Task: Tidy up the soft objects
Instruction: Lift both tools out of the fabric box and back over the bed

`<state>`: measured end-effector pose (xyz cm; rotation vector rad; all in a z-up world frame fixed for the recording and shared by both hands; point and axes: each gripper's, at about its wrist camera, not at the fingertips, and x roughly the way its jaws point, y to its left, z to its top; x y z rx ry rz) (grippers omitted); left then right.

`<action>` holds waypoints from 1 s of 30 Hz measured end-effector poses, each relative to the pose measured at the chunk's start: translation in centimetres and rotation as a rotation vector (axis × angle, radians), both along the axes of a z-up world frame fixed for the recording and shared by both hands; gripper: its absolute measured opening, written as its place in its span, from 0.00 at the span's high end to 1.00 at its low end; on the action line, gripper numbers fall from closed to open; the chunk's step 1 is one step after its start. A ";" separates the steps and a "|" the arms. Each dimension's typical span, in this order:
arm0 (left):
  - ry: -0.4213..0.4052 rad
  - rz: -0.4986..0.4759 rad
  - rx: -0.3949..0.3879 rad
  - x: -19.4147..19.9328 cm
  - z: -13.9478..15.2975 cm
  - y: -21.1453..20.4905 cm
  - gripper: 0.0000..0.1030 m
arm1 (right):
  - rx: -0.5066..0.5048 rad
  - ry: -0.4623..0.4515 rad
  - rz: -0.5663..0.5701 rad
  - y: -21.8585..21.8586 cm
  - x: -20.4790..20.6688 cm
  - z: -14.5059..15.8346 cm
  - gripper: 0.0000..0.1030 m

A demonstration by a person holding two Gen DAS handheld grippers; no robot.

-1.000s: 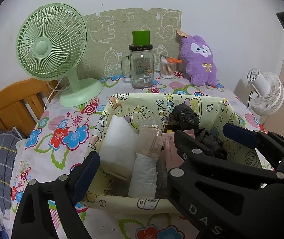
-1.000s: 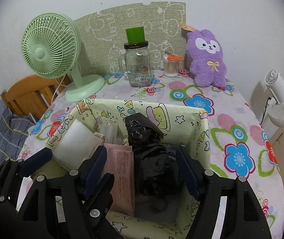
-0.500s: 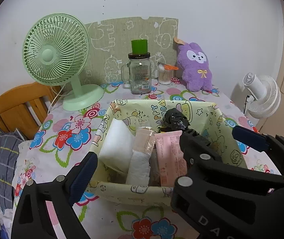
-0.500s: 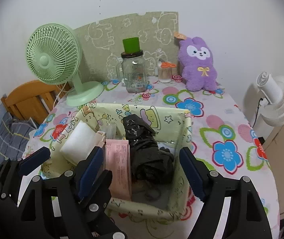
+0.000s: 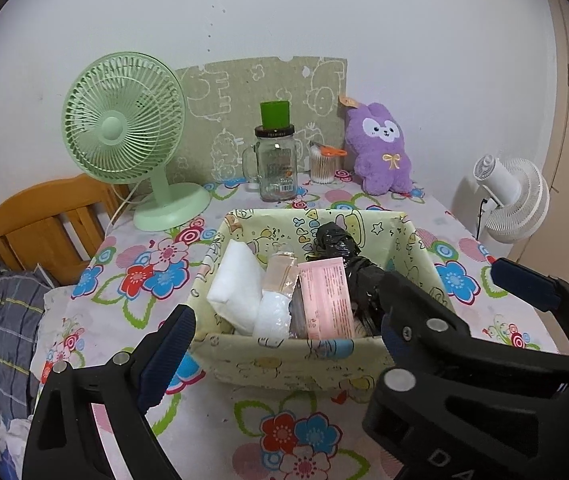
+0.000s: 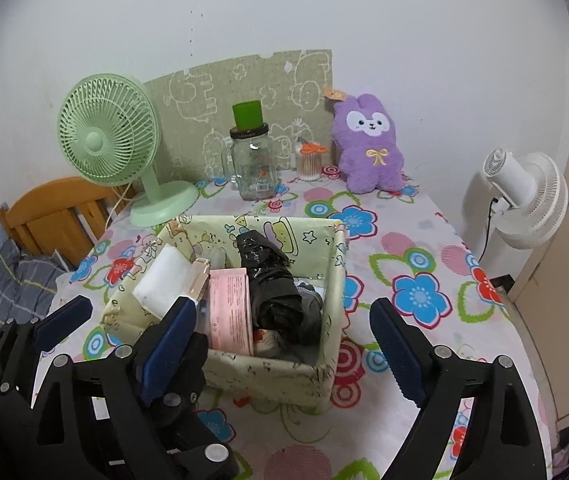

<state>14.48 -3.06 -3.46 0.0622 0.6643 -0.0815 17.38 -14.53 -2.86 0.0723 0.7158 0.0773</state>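
Observation:
A pale yellow cartoon-print fabric basket [image 5: 296, 354] [image 6: 324, 368] stands on the flowered table. It holds a white soft pack [image 5: 236, 280] [image 6: 166, 276], a white roll [image 5: 274, 314], a pink packet [image 5: 324, 300] [image 6: 230, 304] and a black bag bundle [image 5: 344, 248] [image 6: 272, 280]. My left gripper [image 5: 280, 340] is open and empty in front of the basket. My right gripper [image 6: 284, 344] is open and empty, just short of the basket's near wall. A purple plush rabbit [image 5: 382, 152] [image 6: 368, 144] sits at the back.
A green desk fan [image 5: 124, 128] [image 6: 110, 148] stands back left. A glass jar with a green cup on top [image 5: 276, 168] [image 6: 252, 168] and a cotton swab box [image 5: 322, 164] stand by the wall. A white fan [image 6: 524, 200] is off the right edge. A wooden chair [image 5: 40, 220] is at left.
Both grippers have drawn back and up from the basket, which now looks smaller and farther. Both stay open and empty. The basket's contents have not moved.

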 end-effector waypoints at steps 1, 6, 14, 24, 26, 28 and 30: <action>-0.006 0.001 -0.003 -0.4 0.1 0.1 0.07 | 0.002 -0.006 -0.004 -0.1 -0.4 0.2 0.10; -0.034 -0.006 0.001 -2.1 0.8 -0.1 0.07 | -0.015 -0.039 -0.005 -0.2 -2.3 1.1 0.07; -0.083 0.016 -0.003 -5.5 1.9 0.7 0.05 | -0.042 -0.101 -0.032 -0.9 -5.9 2.5 0.06; -0.150 0.048 -0.014 -9.4 3.3 1.9 0.03 | -0.038 -0.172 -0.083 -2.4 -10.4 4.1 0.06; -0.168 0.051 -0.017 -10.2 3.6 2.1 0.01 | -0.041 -0.186 -0.092 -2.7 -11.0 4.4 0.06; -0.183 0.053 -0.019 -10.9 3.8 2.3 0.00 | -0.047 -0.202 -0.105 -2.9 -11.9 4.7 0.06; -0.197 0.055 -0.020 -11.5 4.1 2.4 0.00 | -0.047 -0.218 -0.119 -3.1 -12.7 5.0 0.06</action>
